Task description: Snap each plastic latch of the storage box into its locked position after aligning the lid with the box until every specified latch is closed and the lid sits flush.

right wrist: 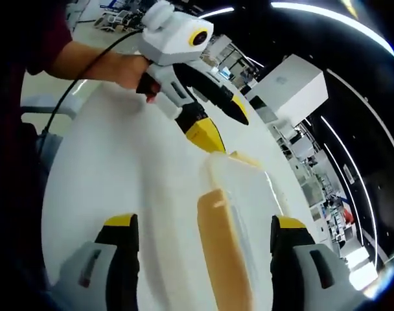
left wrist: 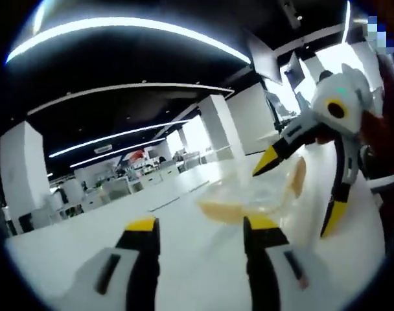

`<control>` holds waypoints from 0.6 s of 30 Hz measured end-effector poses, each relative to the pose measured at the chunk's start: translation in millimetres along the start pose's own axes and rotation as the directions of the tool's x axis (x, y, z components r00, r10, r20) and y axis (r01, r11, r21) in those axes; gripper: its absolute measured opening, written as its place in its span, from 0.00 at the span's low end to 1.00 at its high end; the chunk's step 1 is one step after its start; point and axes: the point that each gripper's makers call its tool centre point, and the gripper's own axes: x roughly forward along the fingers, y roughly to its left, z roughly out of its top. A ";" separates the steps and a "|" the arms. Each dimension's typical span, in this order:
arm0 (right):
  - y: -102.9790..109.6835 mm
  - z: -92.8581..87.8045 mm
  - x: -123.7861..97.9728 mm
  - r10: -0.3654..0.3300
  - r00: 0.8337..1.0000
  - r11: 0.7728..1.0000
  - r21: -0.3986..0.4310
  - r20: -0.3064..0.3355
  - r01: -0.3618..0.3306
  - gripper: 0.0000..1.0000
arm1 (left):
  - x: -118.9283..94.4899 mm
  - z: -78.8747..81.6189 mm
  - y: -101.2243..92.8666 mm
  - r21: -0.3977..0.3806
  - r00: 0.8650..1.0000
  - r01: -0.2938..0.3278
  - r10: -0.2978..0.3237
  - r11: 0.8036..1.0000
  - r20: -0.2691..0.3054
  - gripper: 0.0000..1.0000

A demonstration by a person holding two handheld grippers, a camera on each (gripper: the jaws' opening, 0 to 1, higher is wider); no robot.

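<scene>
Storage box: my clear plastic box [right wrist: 239, 194] lies on the white table [right wrist: 100, 168], straight ahead between my right jaws in the right gripper view; in the left gripper view the box [left wrist: 249, 197] sits just past my left jaw tips, a little to the right.
Latches: amber-tan plastic; one long latch [right wrist: 223, 249] runs along the near side toward my right camera, another latch [left wrist: 295, 178] stands at the far end in the left gripper view.
Lid: transparent and blurred; I cannot tell whether it sits flush or whether any latch is snapped.
My left gripper [left wrist: 200, 227]: jaws spread wide, holding nothing; from the right gripper view the left gripper [right wrist: 220, 120] hovers at the box's far end.
My right gripper [right wrist: 203, 227]: jaws wide, straddling the box without clear contact.
My hand [right wrist: 129, 68]: grips the left tool's handle.
</scene>
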 end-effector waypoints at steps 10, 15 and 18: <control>0.0 -0.5 0.0 0.000 1.000 1.000 0.000 0.002 0.000 0.85 | 7.7 -3.9 13.1 -0.197 0.998 0.061 -0.055 0.979 0.035 0.60; -0.4 -0.6 0.0 0.000 1.000 1.000 0.001 0.005 0.000 0.85 | 9.3 -6.3 12.6 -0.185 0.999 0.045 -0.043 0.982 0.019 0.62; -0.8 -0.2 0.5 -0.003 1.000 1.000 0.004 0.007 0.003 0.85 | 8.5 -6.2 13.5 -0.176 1.000 0.020 -0.017 0.984 0.022 0.63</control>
